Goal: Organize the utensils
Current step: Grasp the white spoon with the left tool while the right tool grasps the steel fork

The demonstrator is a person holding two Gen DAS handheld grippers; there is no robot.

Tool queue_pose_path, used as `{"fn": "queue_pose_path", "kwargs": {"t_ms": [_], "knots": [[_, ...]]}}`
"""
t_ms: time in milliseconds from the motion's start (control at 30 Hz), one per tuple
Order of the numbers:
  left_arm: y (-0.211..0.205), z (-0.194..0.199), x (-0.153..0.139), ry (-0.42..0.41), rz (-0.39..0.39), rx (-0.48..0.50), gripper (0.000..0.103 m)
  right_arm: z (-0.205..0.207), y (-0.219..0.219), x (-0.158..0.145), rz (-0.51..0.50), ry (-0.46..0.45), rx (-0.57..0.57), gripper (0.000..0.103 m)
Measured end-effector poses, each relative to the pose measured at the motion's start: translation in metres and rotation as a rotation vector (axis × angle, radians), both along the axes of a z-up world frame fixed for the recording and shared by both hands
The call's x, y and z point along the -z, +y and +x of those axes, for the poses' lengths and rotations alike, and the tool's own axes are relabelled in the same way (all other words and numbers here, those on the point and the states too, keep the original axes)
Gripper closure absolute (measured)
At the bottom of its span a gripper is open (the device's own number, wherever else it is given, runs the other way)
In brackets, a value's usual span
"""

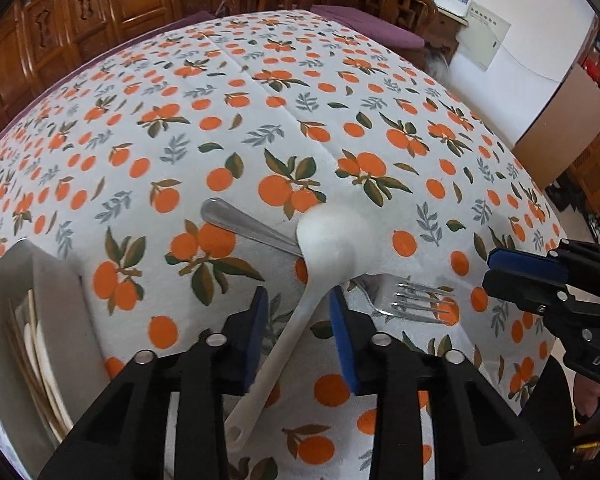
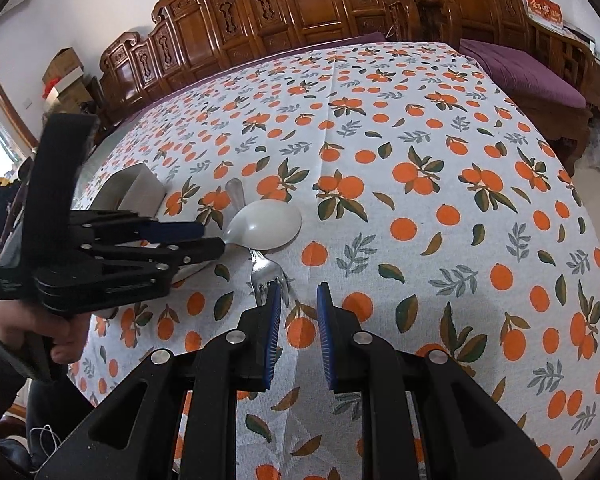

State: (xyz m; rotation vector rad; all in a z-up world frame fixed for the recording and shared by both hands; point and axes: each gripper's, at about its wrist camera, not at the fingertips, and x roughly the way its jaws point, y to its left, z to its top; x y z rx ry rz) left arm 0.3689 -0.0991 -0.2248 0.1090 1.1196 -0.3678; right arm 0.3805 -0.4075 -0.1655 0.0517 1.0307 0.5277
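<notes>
Left hand-held gripper [image 1: 299, 300]: wide open, fingers either side of the white spoon [image 1: 324, 240] handle, not squeezing.
Right hand-held gripper [image 2: 299, 300]: open, holding nothing, near the fork [image 2: 265, 271].
Fork: under the spoon.

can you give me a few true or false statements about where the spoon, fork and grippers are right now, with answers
1. The white spoon lies across the metal fork. True.
2. The left gripper is shut on the fork. False: its pads straddle the spoon's handle with gaps on both sides.
3. The right gripper holds the spoon. False: it is open and holds nothing.
4. A white organizer tray with utensils inside sits on the tablecloth. True.
5. The fork's tines point toward the tray. False: they point away from it.
</notes>
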Motion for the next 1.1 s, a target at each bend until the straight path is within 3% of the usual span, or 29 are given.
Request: {"fn": "queue_pose_path", "kwargs": {"t_ms": [267,333,533,933,1033,1100], "knots": [[-0.006,0.007,0.010,0.014,0.010,0.017,0.083,0.000,0.000,0.000,-0.001,-0.001,-0.004,0.083],[-0.006,0.008,0.010,0.021,0.001,0.016,0.092,-0.001,0.001,0.000,-0.003,0.000,-0.005,0.083],[0.000,0.003,0.000,0.009,-0.029,-0.001,0.100,0.000,0.007,0.003,-0.005,0.001,-0.011,0.083],[0.028,-0.017,-0.040,-0.052,-0.064,-0.080,0.100,0.028,0.048,0.013,-0.037,-0.023,-0.090,0.082],[0.036,-0.020,-0.047,-0.064,-0.067,-0.098,0.100,0.035,0.061,0.018,-0.048,-0.024,-0.123,0.073],[0.040,-0.022,-0.052,-0.076,-0.068,-0.108,0.100,0.039,0.070,0.021,-0.058,-0.027,-0.153,0.073]]}}
